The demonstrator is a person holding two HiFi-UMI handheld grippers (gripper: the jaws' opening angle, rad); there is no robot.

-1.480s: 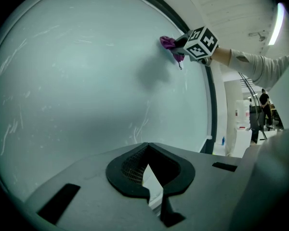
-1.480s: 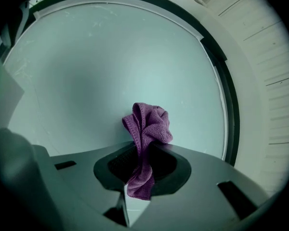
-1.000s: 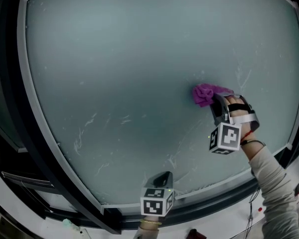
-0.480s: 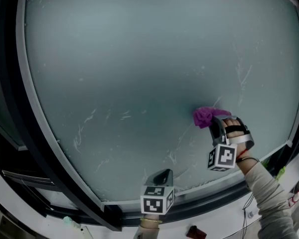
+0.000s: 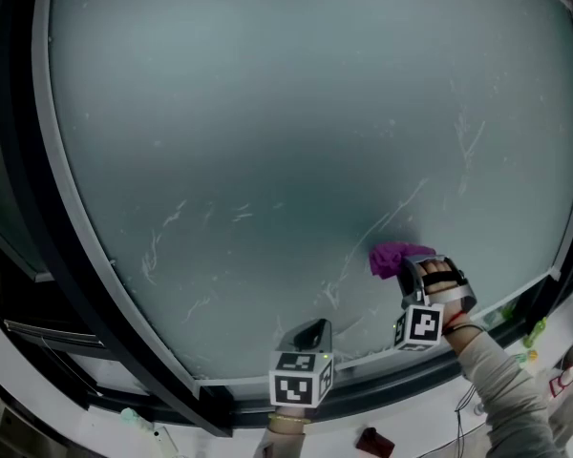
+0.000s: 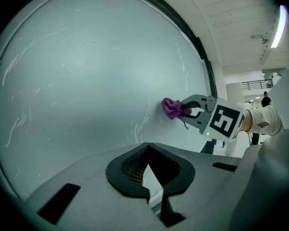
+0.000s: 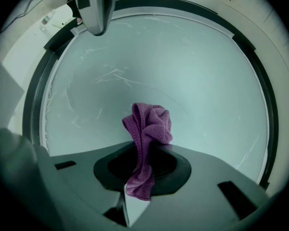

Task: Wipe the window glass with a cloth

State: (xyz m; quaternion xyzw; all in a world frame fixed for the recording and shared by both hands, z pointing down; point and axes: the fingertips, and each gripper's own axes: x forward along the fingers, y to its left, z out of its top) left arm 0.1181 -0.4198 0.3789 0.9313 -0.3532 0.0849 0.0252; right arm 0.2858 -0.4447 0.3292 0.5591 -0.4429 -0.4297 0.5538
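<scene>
Wht ceiling (image 6: 231, 8), strip light (image 6: 281, 25), blk window frame (image 5: 57, 256)

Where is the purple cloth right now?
In the head view, the purple cloth sits low on the right of the window glass, pinched in the right claw.

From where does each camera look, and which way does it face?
Head view: on the person's head, facing the window glass; shows left gripper, right gripper and a sleeve.
Left gripper view: on the left gripper, along its shut jaws toward the glass; shows the right gripper holding the purple cloth.
Right gripper view: on the right gripper, facing the glass past the cloth in its jaws; left gripper at top.
Shared: all show glass and cloth.
</scene>
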